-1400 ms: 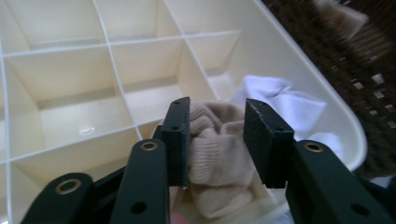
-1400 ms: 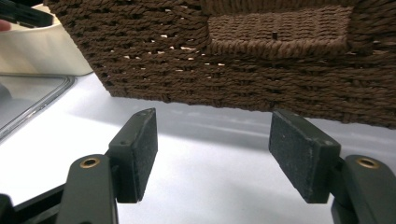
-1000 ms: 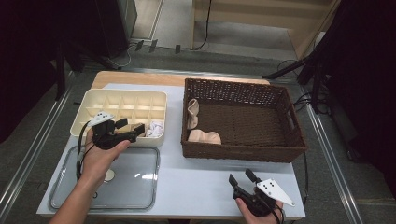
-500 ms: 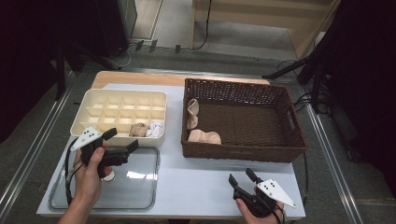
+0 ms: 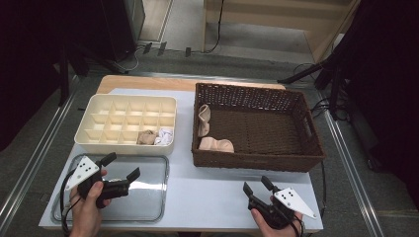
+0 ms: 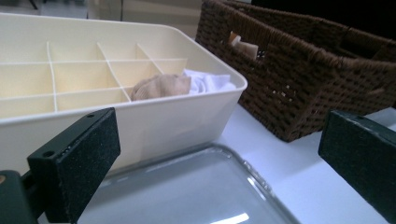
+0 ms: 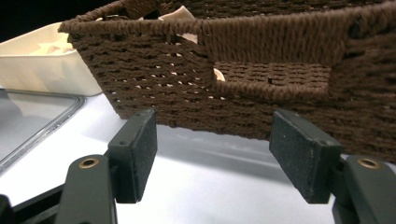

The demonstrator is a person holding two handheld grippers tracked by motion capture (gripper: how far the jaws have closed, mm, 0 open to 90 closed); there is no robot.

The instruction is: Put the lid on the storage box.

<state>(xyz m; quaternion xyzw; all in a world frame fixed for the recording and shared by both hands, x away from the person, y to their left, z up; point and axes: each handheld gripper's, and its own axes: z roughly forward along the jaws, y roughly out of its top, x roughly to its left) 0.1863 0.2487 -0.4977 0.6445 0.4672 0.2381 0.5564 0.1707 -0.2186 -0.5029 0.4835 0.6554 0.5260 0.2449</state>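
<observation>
Cream divided tray (image 5: 126, 123) holding a beige sock (image 5: 146, 137) and a white one (image 5: 164, 136). Dark brown woven basket (image 5: 257, 126) with pale pink-beige socks (image 5: 216, 144). Clear glass tray (image 5: 148, 197) on a pale blue-white table (image 5: 207, 192). Black jaws, grey plates.

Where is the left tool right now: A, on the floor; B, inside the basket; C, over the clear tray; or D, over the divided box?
C: the left tool sits open over the clear tray, in front of the divided box.
</observation>
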